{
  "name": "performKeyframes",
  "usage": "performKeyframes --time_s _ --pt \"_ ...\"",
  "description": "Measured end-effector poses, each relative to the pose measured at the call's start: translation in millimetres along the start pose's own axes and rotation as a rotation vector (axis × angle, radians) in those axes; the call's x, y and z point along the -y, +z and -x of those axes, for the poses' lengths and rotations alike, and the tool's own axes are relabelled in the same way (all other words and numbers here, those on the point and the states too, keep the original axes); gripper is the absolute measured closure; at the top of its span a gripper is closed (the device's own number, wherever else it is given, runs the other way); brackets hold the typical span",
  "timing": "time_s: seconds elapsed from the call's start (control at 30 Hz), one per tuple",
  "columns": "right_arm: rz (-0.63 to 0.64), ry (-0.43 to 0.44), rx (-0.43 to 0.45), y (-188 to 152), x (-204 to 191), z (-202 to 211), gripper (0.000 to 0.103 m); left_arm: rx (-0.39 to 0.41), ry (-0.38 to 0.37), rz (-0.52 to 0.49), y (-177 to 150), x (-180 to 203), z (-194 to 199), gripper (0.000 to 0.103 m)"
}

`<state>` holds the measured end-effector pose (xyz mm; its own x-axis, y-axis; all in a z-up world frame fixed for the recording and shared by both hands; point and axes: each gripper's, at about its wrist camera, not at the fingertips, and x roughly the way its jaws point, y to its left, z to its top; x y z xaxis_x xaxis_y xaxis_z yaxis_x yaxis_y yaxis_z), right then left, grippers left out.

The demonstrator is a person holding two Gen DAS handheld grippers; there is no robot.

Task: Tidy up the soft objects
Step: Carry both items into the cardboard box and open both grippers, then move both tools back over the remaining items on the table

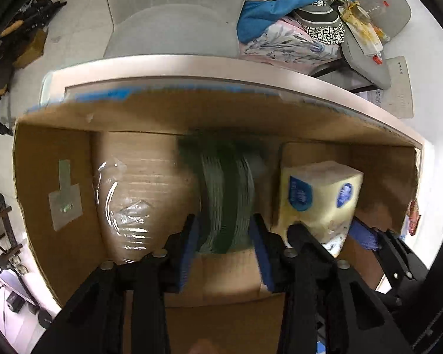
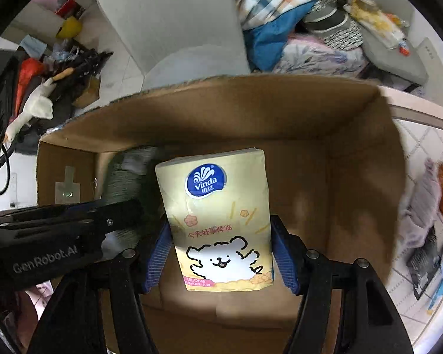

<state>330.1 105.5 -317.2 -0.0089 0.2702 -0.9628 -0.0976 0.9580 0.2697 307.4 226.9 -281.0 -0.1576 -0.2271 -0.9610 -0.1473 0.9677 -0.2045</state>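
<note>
Cardboard box (image 1: 59,206) is receiving both claws, and we are pointing them steeply down into it. We are keeping the left claw (image 1: 225,236) partly parted around a green striped cloth (image 1: 226,194); whether its pads are pressing the blurred cloth we cannot tell. We are clamping the yellow tissue pack (image 2: 218,221) upright in the right claw (image 2: 221,253), blue pads touching both sides. Beyond the box, a pile of clothes (image 2: 295,29) is lying.

Matt corrugated cardboard box (image 2: 354,153), glossy plastic-wrapped tissue pack (image 2: 218,221), ribbed green cloth (image 1: 226,197).
</note>
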Motion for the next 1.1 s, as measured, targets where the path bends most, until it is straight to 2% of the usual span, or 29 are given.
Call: performKeyframes --time_s 0.03,0.1,0.13,0.17,0.23,0.3,0.37,0.47,0.57,0.83,1.1 --pt "0.001 0.002 -0.005 1 0 -3 0.034 0.003 -0.001 0.002 0 -1 1 0.055" --pt "-0.009 -0.011 0.003 0 3 -3 0.027 0.024 0.007 -0.003 -4 -3 7 0.036" --pt "-0.012 -0.008 0.004 -2 3 -1 0.022 0.044 0.025 -0.011 -8 -3 13 0.033" --pt "-0.015 -0.006 0.007 -3 4 2 0.022 0.059 0.038 -0.022 -10 -4 16 0.028" --pt "-0.008 -0.024 0.017 -7 3 9 0.022 0.096 0.071 -0.036 -20 -5 27 0.026" --pt "-0.001 -0.039 0.02 -13 1 18 0.021 0.111 0.059 -0.041 -27 -6 31 0.02" --pt "0.01 -0.056 0.028 -20 -2 27 0.012 0.133 0.056 -0.037 -34 -9 35 0.011" --pt "0.036 -0.085 0.049 -35 -6 42 0.006 0.163 0.07 -0.045 -49 -5 40 0.003" --pt "0.049 -0.103 0.058 -53 -8 53 0.0 0.213 0.087 -0.037 -67 -8 48 0.001" --pt "0.07 -0.164 0.094 -105 -8 82 0.0 0.319 0.112 -0.003 -114 -6 71 0.001" --pt "0.095 -0.179 0.133 -147 -11 115 0.0 0.395 0.151 -0.027 -161 3 94 0.001"
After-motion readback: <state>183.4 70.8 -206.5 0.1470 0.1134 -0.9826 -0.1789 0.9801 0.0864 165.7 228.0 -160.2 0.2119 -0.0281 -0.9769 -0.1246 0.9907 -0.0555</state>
